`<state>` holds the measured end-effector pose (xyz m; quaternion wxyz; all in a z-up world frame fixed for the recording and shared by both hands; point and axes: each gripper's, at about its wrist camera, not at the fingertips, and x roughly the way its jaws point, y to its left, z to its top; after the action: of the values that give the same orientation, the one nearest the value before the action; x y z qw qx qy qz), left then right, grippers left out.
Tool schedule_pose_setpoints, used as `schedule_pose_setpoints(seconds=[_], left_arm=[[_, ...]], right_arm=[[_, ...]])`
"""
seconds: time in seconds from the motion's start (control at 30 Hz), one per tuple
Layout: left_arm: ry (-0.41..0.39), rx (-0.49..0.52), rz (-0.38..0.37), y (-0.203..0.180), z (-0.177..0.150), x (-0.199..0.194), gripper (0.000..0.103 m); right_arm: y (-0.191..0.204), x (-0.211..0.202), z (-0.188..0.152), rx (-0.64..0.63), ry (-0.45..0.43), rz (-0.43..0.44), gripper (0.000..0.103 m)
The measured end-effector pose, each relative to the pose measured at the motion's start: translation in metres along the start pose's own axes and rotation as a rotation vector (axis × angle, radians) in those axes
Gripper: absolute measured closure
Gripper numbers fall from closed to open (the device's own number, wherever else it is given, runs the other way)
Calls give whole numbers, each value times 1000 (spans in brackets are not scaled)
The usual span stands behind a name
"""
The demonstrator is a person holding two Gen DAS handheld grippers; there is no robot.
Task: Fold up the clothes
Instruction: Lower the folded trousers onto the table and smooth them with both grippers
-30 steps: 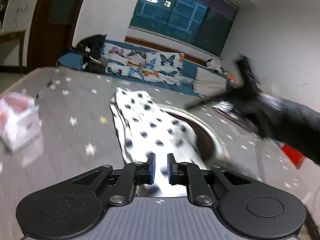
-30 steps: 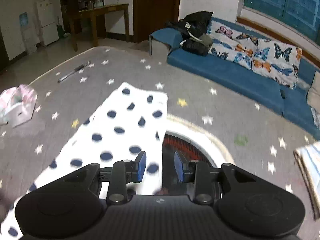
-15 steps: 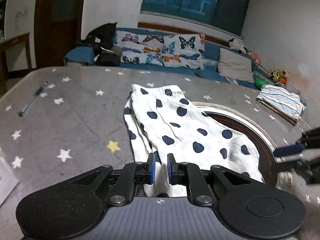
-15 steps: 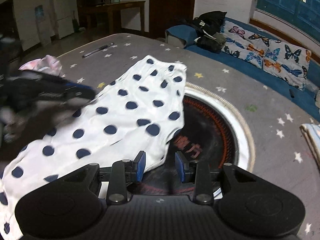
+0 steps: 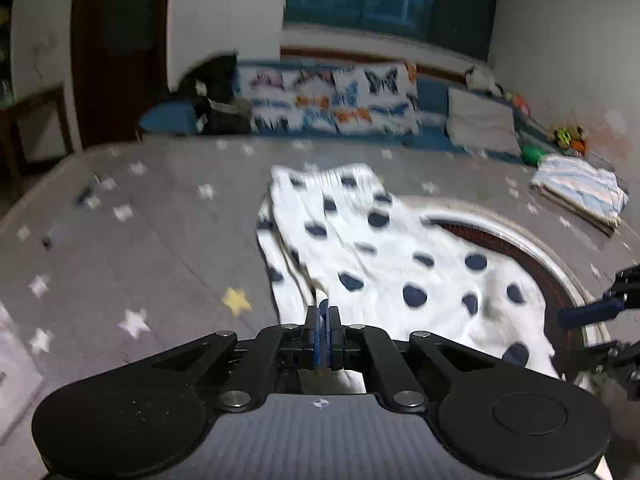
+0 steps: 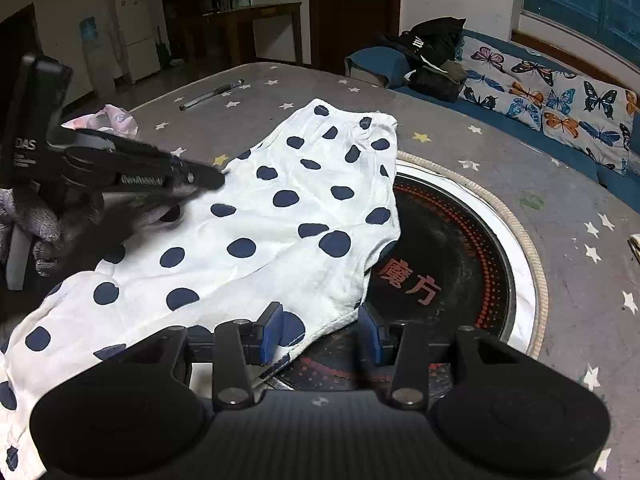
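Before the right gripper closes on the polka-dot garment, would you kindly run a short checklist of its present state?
1. Left gripper shut on the polka-dot garment edge: ok.
2. Right gripper open: ok.
3. Garment hem lies between the right gripper's fingers: ok, beside the left finger.
4. Hem pinched by right gripper: not ok, not yet.
5. Garment flat: not ok, left edge bunched in layers.
6. Folded striped cloth apart from the garment: ok.
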<state>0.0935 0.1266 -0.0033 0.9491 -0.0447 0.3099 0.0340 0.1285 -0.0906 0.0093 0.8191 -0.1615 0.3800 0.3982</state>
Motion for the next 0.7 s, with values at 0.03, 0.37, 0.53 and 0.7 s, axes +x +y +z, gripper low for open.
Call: schedule_pose_setpoints(seconds=[0.03,0.37,0.53,0.7], left_arm=[[-21,2,12,-1,1,-5,101],[77,-48,84,14,-8,18,100],[84,-38,88,16,-4,18,96],[35,-33,98,11,6,4,95]], right_arm=[[0,0,-1,1,-1,0,61],[-6,3,-6,34,-3,6,61],[-21,0,-1,77,-28,20,64],[-34,5,-4,133,-30,62,67]])
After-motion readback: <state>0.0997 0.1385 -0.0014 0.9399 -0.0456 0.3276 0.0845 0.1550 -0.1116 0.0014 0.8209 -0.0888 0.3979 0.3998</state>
